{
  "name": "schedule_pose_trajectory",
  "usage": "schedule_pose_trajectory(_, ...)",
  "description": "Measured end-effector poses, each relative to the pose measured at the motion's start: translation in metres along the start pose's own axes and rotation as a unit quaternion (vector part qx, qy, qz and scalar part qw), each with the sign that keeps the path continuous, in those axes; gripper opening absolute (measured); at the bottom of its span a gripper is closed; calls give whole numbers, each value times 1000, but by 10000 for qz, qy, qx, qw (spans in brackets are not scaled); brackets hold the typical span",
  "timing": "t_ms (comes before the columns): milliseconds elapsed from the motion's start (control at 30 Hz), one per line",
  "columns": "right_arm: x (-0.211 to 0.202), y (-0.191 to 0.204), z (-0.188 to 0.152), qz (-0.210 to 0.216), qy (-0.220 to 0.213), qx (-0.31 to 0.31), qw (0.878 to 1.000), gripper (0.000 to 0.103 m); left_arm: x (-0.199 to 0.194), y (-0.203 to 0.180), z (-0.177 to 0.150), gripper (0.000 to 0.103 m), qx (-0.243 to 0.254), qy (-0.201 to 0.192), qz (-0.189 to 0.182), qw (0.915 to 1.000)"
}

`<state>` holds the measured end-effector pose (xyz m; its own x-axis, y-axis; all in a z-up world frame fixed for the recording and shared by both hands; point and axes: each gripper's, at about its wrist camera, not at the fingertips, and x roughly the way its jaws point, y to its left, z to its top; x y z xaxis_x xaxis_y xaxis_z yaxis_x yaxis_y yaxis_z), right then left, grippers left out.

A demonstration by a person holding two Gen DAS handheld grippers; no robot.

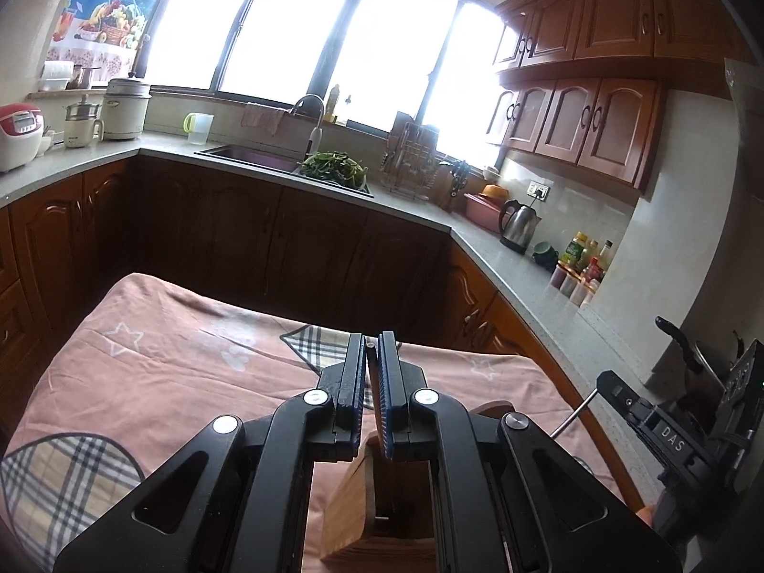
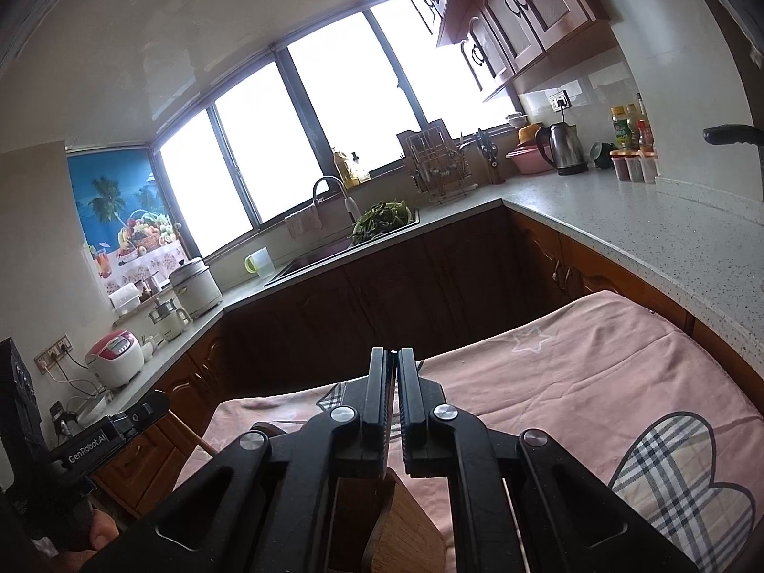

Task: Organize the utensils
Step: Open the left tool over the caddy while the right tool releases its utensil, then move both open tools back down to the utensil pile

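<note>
A wooden utensil box (image 1: pixel 382 515) was seen directly beneath both tongs. The left tongs (image 1: pixel 373 348) were clamped on a thin brown stick (image 1: pixel 376 382); the right tongs (image 2: pixel 392 358) were closed on a thin utensil barely visible. Beyond lay the pink cloth (image 1: pixel 181 334).

Matt pink cloth (image 1: pixel 181 363) covers the tabletop; the holder (image 1: pixel 355 496) looks like grained wood; kettle (image 1: pixel 519 225) glossy metal.

Bright windows (image 1: pixel 296 33) light dark wooden kitchen cabinets (image 1: pixel 597 14).
</note>
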<state>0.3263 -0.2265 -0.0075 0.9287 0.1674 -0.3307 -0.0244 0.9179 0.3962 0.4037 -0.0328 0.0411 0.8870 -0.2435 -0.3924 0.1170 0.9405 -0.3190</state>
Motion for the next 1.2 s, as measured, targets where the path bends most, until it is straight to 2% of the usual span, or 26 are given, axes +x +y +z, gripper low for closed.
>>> schedule_pose_trajectory(200, 0, 1, -1, -17, 98, 25, 9999, 9, -2, 0, 2, 5, 62, 47, -17, 10000)
schedule_pose_trajectory(233, 0, 0, -1, -19, 111, 34, 9999, 9, -2, 1, 2, 7, 58, 72, -9, 10000)
schedule_pose_trajectory(300, 0, 1, 0, 1, 147, 74, 9999, 11, -3, 3, 3, 19, 23, 120, 18, 9999)
schedule_pose_trajectory(333, -1, 1, 1, 12, 167, 103, 9998, 16, -4, 4, 4, 41, -13, 136, 34, 9999)
schedule_pose_trajectory(367, -2, 0, 1, 33, 178, 138, 9997, 21, -6, 6, 4, 55, -51, 98, 41, 9999)
schedule_pose_trajectory(433, -6, 0, 2, 111, 143, 195, 9996, 60, -13, 8, 5, 57, -75, 34, 56, 10000)
schedule_pose_trajectory(500, -13, -1, 3, 147, 76, 222, 9996, 65, -19, 9, 5, 60, -86, 69, 2, 9999)
schedule_pose_trajectory(533, -16, -1, 4, 176, 78, 247, 9995, 67, -23, 10, 5, 66, -84, 74, 5, 9999)
schedule_pose_trajectory(633, -26, -4, 4, 278, 74, 375, 9989, 84, -36, 12, 3, 76, -68, 80, 31, 9999)
schedule_pose_trajectory(667, -31, -4, 4, 286, 53, 388, 9988, 84, -40, 12, 2, 81, -67, 92, 52, 9999)
schedule_pose_trajectory(733, -40, -4, 3, 316, 36, 411, 9986, 92, -50, 14, -2, 83, -39, 106, 129, 9999)
schedule_pose_trajectory(1000, -74, -2, -13, 398, 172, 456, 9980, 94, -84, 27, -27, 85, 18, 437, 302, 9986)
schedule_pose_trajectory(1200, -100, 0, -34, 379, 368, 402, 9978, 94, -108, 38, -58, 85, 0, 819, 383, 9959)
